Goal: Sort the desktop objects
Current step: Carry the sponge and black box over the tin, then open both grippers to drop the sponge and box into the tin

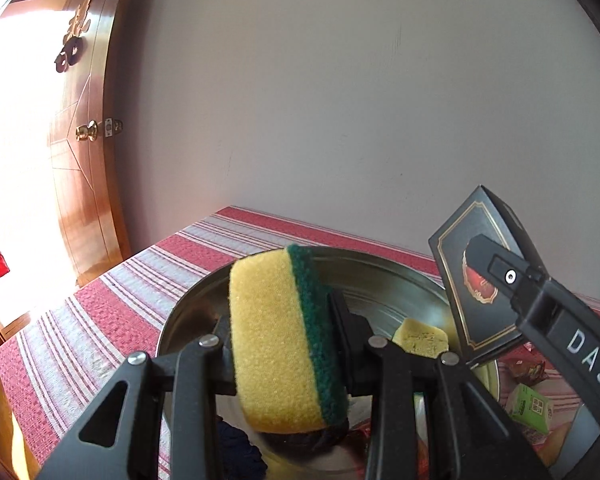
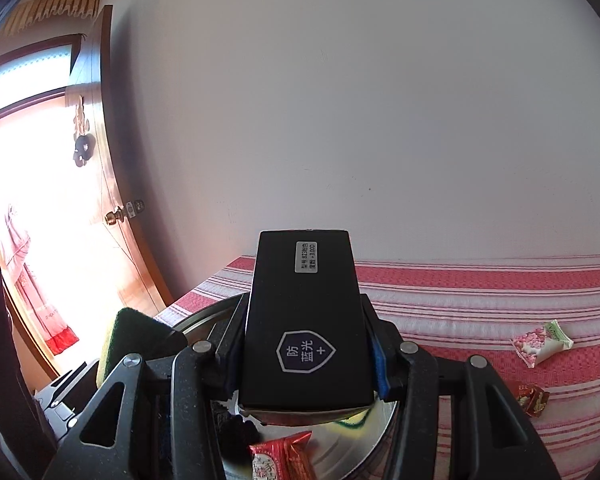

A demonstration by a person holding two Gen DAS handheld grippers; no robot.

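Note:
My left gripper (image 1: 286, 338) is shut on a yellow and green sponge (image 1: 276, 336) and holds it over a round metal basin (image 1: 372, 280). My right gripper (image 2: 306, 344) is shut on a black box (image 2: 306, 316) with a white label and holds it over the same basin (image 2: 364, 436). The black box also shows in the left wrist view (image 1: 480, 280), tilted, at the right above the basin rim. The sponge shows in the right wrist view (image 2: 128, 336) at the left.
The basin stands on a red and white striped tablecloth (image 1: 100, 320). A yellow piece (image 1: 420, 338) lies in the basin. Wrapped sweets (image 2: 540, 342) (image 2: 532, 398), a red packet (image 2: 282, 456) and a green packet (image 1: 530, 406) lie nearby. A wooden door (image 1: 84, 140) is at the left.

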